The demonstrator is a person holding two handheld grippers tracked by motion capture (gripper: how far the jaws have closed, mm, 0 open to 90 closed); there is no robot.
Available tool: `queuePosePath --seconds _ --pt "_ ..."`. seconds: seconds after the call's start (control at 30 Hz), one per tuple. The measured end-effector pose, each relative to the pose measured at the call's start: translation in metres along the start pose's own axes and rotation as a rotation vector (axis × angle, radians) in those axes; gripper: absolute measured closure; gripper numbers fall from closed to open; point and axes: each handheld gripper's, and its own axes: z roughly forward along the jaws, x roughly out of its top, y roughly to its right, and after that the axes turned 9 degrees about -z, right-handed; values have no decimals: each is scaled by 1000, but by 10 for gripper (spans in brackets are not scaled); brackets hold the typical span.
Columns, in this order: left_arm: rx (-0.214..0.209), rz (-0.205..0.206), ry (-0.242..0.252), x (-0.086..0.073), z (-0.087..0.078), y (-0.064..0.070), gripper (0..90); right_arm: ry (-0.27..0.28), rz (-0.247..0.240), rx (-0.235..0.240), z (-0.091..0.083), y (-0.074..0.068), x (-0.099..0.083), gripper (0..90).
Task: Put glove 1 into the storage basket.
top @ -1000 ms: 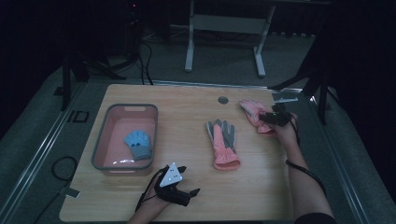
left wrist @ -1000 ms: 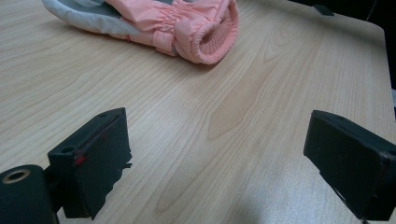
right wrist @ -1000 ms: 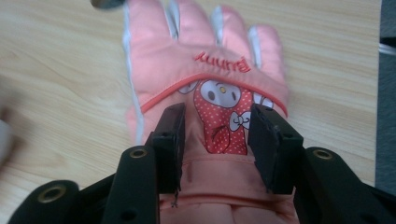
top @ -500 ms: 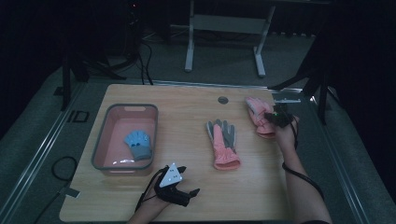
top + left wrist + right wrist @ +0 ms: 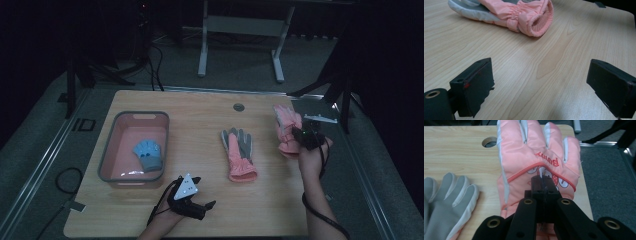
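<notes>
Jaws shut — right gripper (image 5: 543, 185) pinching pink glove (image 5: 534, 157) (lettering reversed, unreadable) | left gripper (image 5: 544, 85) gaping

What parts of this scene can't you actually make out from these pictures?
- Cuff of the pink glove: in the right gripper view, the right gripper, jaws shut on it, hides it.
- Grey-palmed glove: fingers cut off by the top edge of the left gripper view.
- Blue glove in the pink bin: too small and dim in the high view.

grey glove (image 5: 446, 202) cut off below
</notes>
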Motion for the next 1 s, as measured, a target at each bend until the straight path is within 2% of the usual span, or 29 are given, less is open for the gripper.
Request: queuePosePath --seconds 0.03,0.07,0.13,0.23,0.43,0.63,0.8,0.9,1.0 --pt "-3 2 1 0 0 0 73 -3 -9 -4 -3 -4 -2 899" --pt "-4 2 2 0 0 0 73 -1 2 -10 -6 -7 -5 899" --pt "-6 3 0 0 1 1 73 -6 3 9 -12 -14 -7 899" --pt "-6 14 -5 0 2 2 73 1 -7 -15 -22 -22 -12 899" --pt "-8 13 2 1 2 2 73 3 61 -24 -30 -24 -32 898" --pt "-8 17 -6 1 2 3 73 -39 111 -11 -18 -27 -55 898" --pt "-9 18 -10 0 3 3 73 -71 123 -15 -4 -28 -65 893" --pt "-11 21 -13 0 3 3 73 -100 110 -29 5 -27 -70 881" --pt "-13 22 -14 0 3 3 73 -113 110 -10 15 -28 -78 860"
